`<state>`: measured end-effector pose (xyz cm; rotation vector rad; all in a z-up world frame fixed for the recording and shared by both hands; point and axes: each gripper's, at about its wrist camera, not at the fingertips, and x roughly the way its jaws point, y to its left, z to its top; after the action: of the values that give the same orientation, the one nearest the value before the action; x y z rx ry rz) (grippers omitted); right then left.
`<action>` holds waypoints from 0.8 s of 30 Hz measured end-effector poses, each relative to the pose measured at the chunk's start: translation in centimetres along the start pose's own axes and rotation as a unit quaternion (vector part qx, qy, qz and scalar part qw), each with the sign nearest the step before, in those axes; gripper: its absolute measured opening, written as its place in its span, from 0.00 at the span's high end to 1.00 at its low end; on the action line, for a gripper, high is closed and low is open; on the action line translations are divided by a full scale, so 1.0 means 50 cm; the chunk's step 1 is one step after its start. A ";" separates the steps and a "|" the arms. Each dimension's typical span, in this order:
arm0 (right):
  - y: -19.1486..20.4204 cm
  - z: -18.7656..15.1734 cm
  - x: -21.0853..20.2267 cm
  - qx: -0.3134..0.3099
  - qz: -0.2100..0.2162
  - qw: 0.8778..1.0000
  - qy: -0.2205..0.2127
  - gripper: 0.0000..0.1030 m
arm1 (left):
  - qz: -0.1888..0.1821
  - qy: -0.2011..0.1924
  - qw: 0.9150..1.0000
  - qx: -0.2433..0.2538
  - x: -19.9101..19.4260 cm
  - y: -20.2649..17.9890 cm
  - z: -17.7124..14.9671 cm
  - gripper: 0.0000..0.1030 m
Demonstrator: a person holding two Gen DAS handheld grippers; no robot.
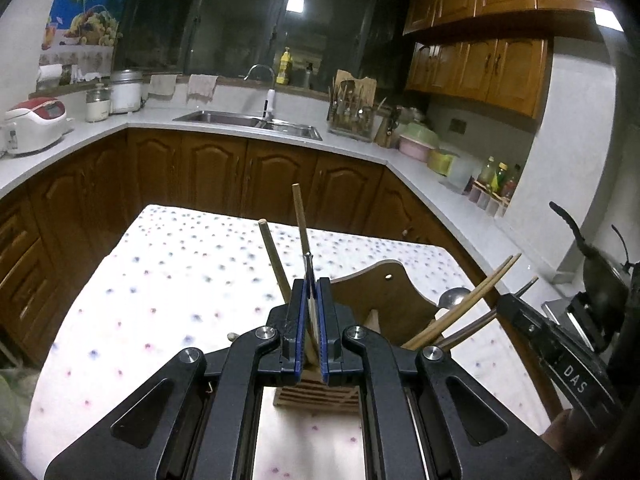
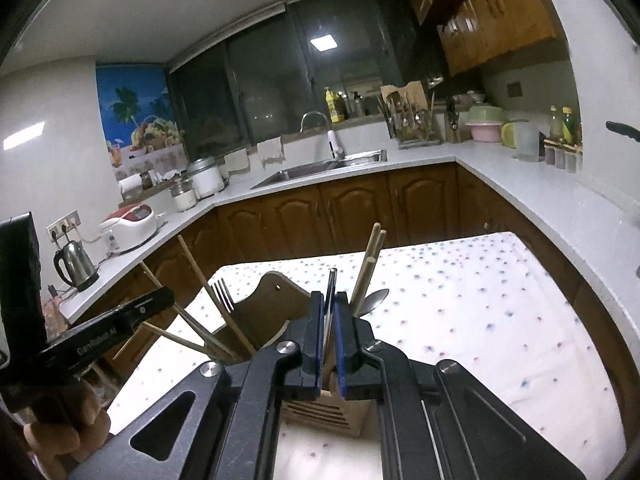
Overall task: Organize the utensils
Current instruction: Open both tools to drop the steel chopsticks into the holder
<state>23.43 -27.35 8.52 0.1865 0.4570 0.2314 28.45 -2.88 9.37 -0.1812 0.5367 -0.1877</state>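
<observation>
The wooden utensil holder [image 1: 384, 300] is stood on the counter [image 1: 180, 280], which is covered with a dotted cloth, directly beneath both tools. The left tool [image 1: 311, 292] is seen closed on a thin metal utensil with a chopstick [image 1: 301, 220] rising just behind it; whether the chopstick is pinched as well cannot be told. The right tool [image 2: 329, 304] is closed on a slim dark-handled utensil [image 2: 330, 280], its lower end hidden between the pads.

The step in hand is judged to be the lowering of each held piece into the holder. It would be done well if each piece were kept near upright, steered into a free gap between the chopsticks already leaning there, and let go only once its lower end is inside the rim, so that nothing is tipped out. The two tools are close together, so a staggered descent is advised.

In the left wrist view, a spoon [image 1: 454, 296] and a pair of chopsticks [image 1: 480, 296] are shown leaning out to the right of the holder, with the right tool's body beside them. In the right wrist view alone, a fork [image 2: 223, 296] is shown standing in the holder, along with a kettle [image 2: 76, 264] on the far worktop and the person's hand [image 2: 66, 424] around the left tool's handle
</observation>
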 end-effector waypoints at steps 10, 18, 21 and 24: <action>-0.004 0.004 0.001 0.003 0.001 1.000 0.002 0.95 | 0.000 0.005 1.000 -0.001 0.004 0.008 0.001 0.95; -0.021 0.006 -0.012 0.022 0.008 1.000 -0.010 0.86 | -0.016 -0.002 1.000 -0.007 -0.028 0.015 0.010 0.92; -0.030 0.016 -0.035 0.036 0.010 0.999 -0.025 0.69 | -0.011 -0.024 1.000 -0.008 -0.064 0.016 0.016 0.68; -0.033 0.027 -0.066 0.045 0.015 0.998 -0.047 0.51 | -0.002 -0.047 0.999 -0.014 -0.103 0.020 0.016 0.49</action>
<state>21.44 -29.99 10.69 0.2921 0.3721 0.2302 24.66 -0.68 12.33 -0.2167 0.4463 -0.1742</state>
